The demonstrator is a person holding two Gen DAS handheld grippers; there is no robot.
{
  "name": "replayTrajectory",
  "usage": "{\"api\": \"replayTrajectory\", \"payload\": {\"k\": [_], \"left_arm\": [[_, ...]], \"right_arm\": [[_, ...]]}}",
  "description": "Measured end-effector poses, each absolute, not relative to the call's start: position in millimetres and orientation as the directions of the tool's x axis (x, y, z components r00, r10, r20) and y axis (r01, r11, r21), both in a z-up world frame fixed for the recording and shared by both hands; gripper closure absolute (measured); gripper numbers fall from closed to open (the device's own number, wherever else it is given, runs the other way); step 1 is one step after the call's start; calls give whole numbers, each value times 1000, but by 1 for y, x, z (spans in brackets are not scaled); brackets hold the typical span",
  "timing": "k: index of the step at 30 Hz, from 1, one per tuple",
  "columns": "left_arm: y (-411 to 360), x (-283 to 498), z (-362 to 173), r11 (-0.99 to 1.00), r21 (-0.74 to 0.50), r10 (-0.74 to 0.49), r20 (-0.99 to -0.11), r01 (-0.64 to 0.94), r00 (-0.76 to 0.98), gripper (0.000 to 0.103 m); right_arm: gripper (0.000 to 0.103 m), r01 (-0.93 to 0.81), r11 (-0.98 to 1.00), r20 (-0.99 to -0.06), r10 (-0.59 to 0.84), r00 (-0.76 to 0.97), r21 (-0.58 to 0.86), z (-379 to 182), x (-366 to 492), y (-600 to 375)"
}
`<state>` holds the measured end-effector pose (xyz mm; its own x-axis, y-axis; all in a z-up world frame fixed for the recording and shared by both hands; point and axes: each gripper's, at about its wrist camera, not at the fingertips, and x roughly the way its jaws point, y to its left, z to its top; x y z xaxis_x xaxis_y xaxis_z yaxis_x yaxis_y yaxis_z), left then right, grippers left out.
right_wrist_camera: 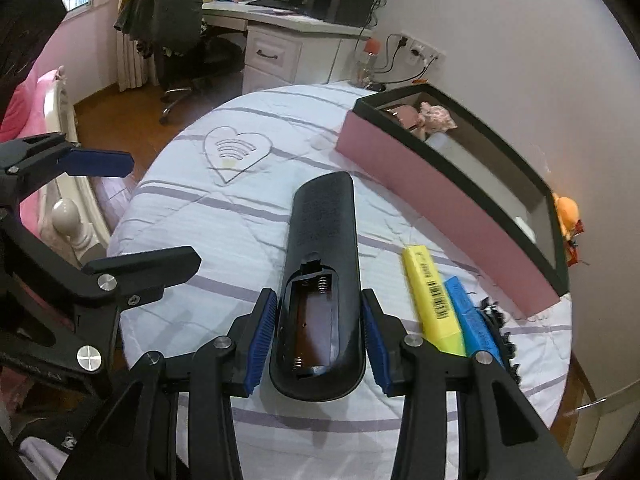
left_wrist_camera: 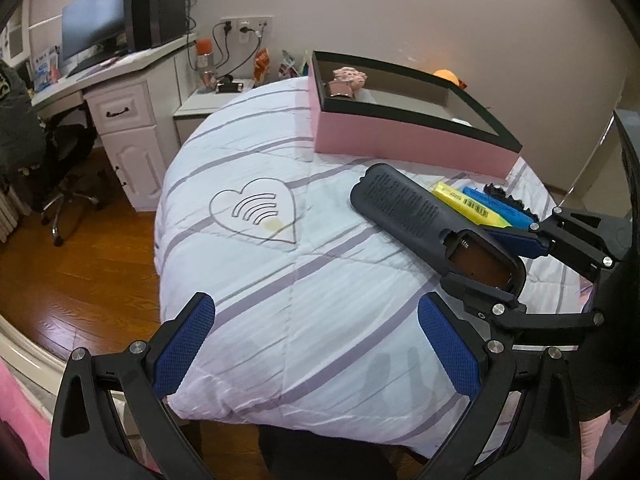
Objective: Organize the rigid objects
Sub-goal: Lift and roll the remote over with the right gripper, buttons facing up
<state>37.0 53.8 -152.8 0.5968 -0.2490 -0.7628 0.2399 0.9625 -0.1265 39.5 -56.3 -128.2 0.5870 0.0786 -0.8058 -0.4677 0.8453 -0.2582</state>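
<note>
The black remote (right_wrist_camera: 324,280) lies back-up with its battery bay open, long axis running away from the right gripper (right_wrist_camera: 320,340), whose fingers (right_wrist_camera: 262,340) clasp the bay end, apparently just above the quilt (right_wrist_camera: 224,216). Beside it lie yellow (right_wrist_camera: 432,300) and blue (right_wrist_camera: 472,320) highlighters, near the pink box (right_wrist_camera: 440,196). The left gripper (left_wrist_camera: 316,344) is wide, empty.
</note>
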Motion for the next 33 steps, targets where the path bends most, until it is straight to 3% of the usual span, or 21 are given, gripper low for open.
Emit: {"api": "replayTrajectory", "payload": {"k": [9,15,26,28,33], "left_arm": [[36,48,-152,959,-112,-250,-767,261,591,1],[33,45,-158,956,-101,-247,-783,275,572,1],[35,37,-156,958,-95,-240,-784,272,573,0],[36,36,-155,959,-83,-230,-785,270,576,0],[35,35,-153,955,-90,-244,-780,283,577,0]], "right_arm": [[60,-375,714,-670,-177,721,-591,-147,34,-56],[60,-370,668,-629,-189,754,-646,-150,28,-52],[57,-450,826,-732,69,678,-339,-123,28,-72],[57,-436,842,-736,72,673,-317,-123,29,-75],[57,-345,935,-762,162,626,-84,-117,33,-106]]}}
